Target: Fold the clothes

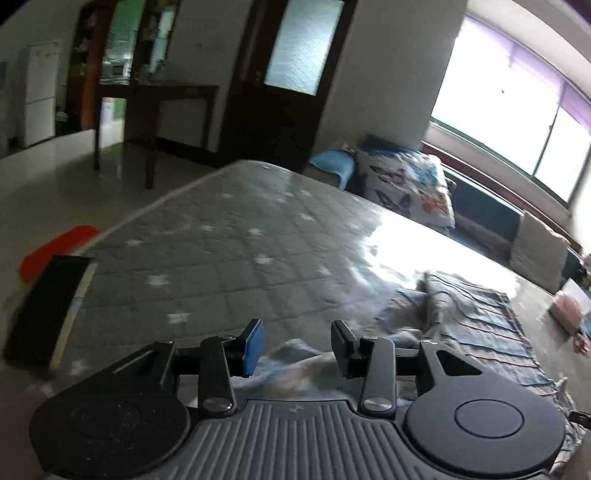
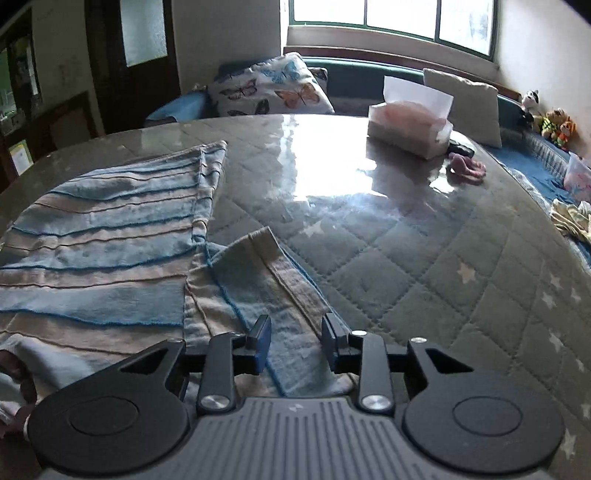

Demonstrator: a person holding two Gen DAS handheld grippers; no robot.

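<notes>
We see the garment (image 2: pixel 110 258) lying on the table (image 2: pixel 424 266), at the near left part of it in the right wrist view. It is a soft knit with wide light blue and beige stripes and thin raised seams across. Its body is spread almost flat, and one sleeve (image 2: pixel 266 295) is folded across and points toward the right claw (image 2: pixel 295 341). This claw is partly open; the sleeve lies under the gap, and the pads do not press it. In the left wrist view the left claw (image 1: pixel 297 341) is also partly open, over a rumpled edge of the garment (image 1: pixel 461 317), and it holds nothing. We can read no writing or label anywhere.

The table has a quilted grey-green cover with white stars under a shiny clear sheet that reflects the window (image 2: pixel 399 18). On the far side stand a tissue box (image 2: pixel 410 125) and, near it, a small pink cloth (image 2: pixel 467 170). Behind the table we see a bench with a butterfly pillow (image 2: pixel 273 88) and soft toys (image 2: pixel 554 125). A dark door (image 1: pixel 291 74) and a white fridge (image 1: pixel 38 92) are in the room.
</notes>
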